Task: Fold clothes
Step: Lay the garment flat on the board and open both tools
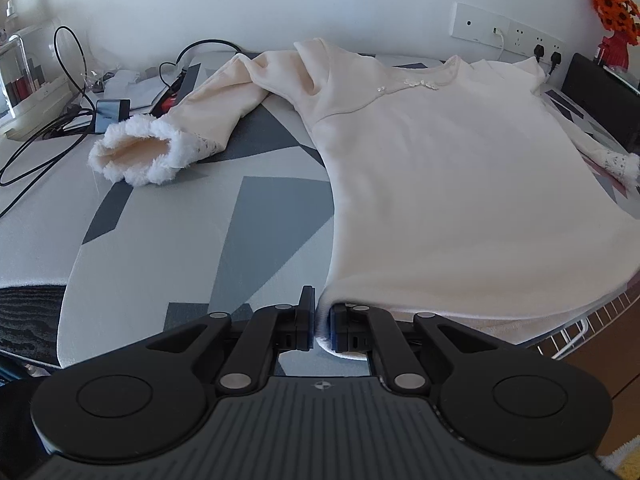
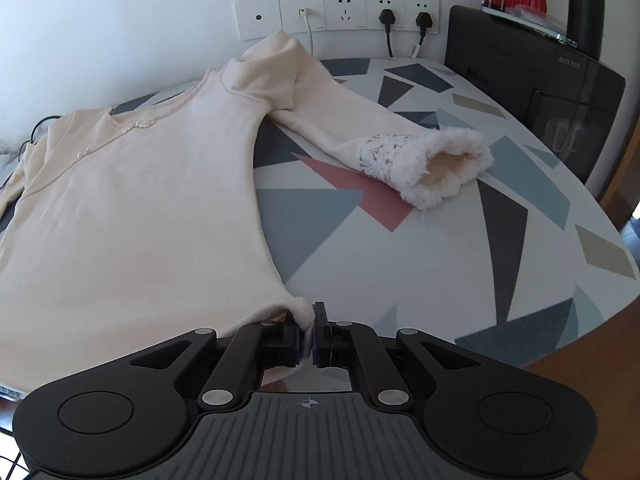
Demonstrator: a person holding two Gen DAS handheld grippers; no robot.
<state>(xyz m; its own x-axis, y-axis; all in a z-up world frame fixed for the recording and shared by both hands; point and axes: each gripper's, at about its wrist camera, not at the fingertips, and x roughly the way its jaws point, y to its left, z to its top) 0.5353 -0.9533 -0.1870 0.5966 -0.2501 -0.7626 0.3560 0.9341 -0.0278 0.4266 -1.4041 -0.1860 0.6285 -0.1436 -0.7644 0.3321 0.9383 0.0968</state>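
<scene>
Surface (image 2: 400,264), covered in a grey, blue and pink triangle print, runs back to the wall with its socket strip (image 2: 338,14).

Cream top (image 1: 440,184) lies spread flat on it, front up, neckline toward the socket strip, hem toward me. Body mostly smooth.

Its two sleeves splay out to either side. One sleeve (image 1: 192,112) ends in a fluffy white cuff (image 1: 136,156), open mouth turned my way, on the side away from the strip's plugged sockets. The other sleeve (image 2: 340,120) angles out below the strip, with a lace band and fluffy cuff (image 2: 452,164) resting on the print.

My left fingers (image 1: 320,320) are pressed together on the hem corner on their side; cloth sits pinched between the pads, right at the near edge of the surface.

My right fingers (image 2: 307,334) are likewise clamped on the opposite hem corner, a rolled bit of hem caught between them.
</scene>
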